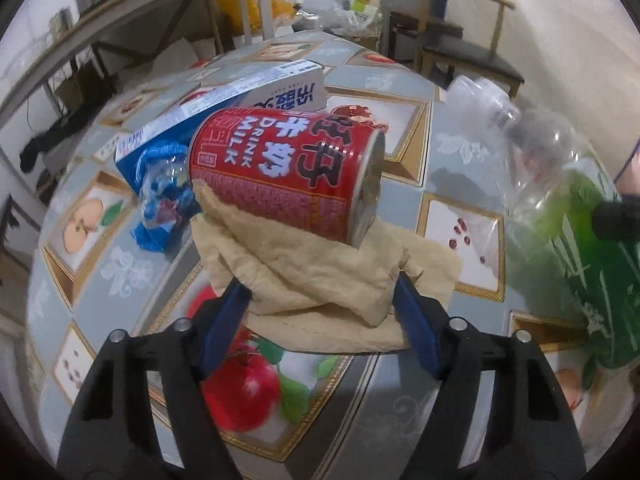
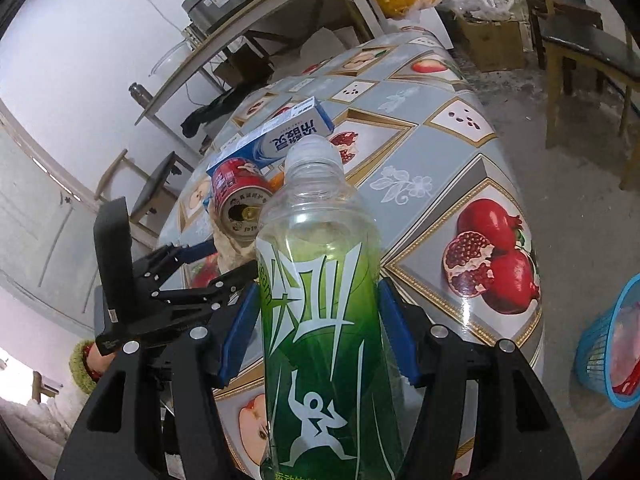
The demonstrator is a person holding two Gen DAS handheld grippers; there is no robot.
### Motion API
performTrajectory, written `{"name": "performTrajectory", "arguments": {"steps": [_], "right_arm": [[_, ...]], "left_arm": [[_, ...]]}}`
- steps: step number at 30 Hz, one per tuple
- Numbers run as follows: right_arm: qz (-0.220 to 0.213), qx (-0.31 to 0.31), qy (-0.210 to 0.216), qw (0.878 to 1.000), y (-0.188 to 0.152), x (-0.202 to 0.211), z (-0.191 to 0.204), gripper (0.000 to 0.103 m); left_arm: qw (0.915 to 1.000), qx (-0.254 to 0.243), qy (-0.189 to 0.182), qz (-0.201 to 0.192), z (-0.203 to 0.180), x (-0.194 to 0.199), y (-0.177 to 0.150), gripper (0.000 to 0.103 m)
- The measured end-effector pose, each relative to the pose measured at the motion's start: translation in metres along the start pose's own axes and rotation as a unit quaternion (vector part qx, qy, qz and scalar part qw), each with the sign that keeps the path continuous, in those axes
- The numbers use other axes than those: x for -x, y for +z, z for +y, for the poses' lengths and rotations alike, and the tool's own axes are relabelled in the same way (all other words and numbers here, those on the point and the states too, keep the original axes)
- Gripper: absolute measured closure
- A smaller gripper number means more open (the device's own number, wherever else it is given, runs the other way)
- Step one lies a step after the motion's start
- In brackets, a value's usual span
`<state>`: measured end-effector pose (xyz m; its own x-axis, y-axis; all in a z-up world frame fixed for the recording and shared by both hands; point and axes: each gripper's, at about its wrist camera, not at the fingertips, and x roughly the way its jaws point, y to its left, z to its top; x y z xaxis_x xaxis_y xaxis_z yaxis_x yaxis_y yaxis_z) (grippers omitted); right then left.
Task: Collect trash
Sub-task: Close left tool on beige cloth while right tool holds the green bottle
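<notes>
Gripping the green-labelled bottle, neck pointing forward, the right tool is hovering near the worktop edge; the left tool is straddling, spread, crumpled brown paper under the sideways red can.

We saw a worktop covered in a grey-blue cloth patterned with gold-framed cream panels of red pomegranates, apples and scattered seeds, with white flower sprigs between them. The can was red with white and dark lettering and a dull metal end. Under it lay a crumpled paper of plain tan. The box behind was blue and white with dark characters, and the wrapper beside it was bright blue. The bottle was clear above, its label shading from pale to deep green with white graphics. Both claws had black arms and blue pads. The basket on the floor was turquoise.
</notes>
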<state>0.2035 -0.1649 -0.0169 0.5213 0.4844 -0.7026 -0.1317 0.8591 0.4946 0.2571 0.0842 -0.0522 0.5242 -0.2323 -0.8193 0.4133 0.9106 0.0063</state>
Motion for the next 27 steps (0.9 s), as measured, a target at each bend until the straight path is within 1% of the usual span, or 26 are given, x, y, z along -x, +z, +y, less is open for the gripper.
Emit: {"name": "performTrajectory", "arguments": {"steps": [3,5,9,11,12,14,16,19,23,27], "right_arm": [[-0.003,-0.006,0.002,1.0,-0.001,0.002,-0.003,0.044],[-0.004,-0.01,0.003,1.0,-0.001,0.003,-0.005,0.044],[-0.005,-0.013,0.005,1.0,-0.002,0.004,-0.007,0.044],[-0.007,-0.014,0.005,1.0,-0.002,0.004,-0.008,0.044],[-0.007,-0.015,0.005,1.0,-0.002,0.005,-0.008,0.044],[-0.008,-0.016,0.005,1.0,-0.003,0.005,-0.008,0.044],[-0.009,-0.018,0.005,1.0,-0.004,0.005,-0.009,0.044],[-0.01,-0.02,0.006,1.0,-0.004,0.006,-0.01,0.044],[-0.01,-0.02,0.006,1.0,-0.004,0.006,-0.01,0.044],[-0.01,-0.02,0.006,1.0,-0.004,0.006,-0.01,0.044]], "left_arm": [[1.0,0.001,0.0,-0.002,-0.001,0.001,-0.001,0.046],[1.0,-0.005,-0.001,-0.004,-0.005,0.002,-0.002,0.056],[1.0,-0.008,0.0,-0.005,-0.01,0.004,-0.003,0.067],[1.0,-0.007,0.001,-0.004,-0.011,0.004,-0.003,0.077],[1.0,-0.005,0.001,-0.003,-0.01,0.004,-0.004,0.079],[1.0,-0.002,0.0,-0.002,-0.01,0.005,-0.005,0.088],[1.0,0.004,-0.001,0.0,-0.007,0.007,-0.007,0.091],[0.9999,0.012,-0.001,0.002,-0.004,0.011,-0.011,0.093],[0.9995,0.03,-0.009,0.001,0.002,0.021,-0.018,0.094],[0.9991,0.042,-0.007,-0.003,0.005,0.034,-0.026,0.094]]}}
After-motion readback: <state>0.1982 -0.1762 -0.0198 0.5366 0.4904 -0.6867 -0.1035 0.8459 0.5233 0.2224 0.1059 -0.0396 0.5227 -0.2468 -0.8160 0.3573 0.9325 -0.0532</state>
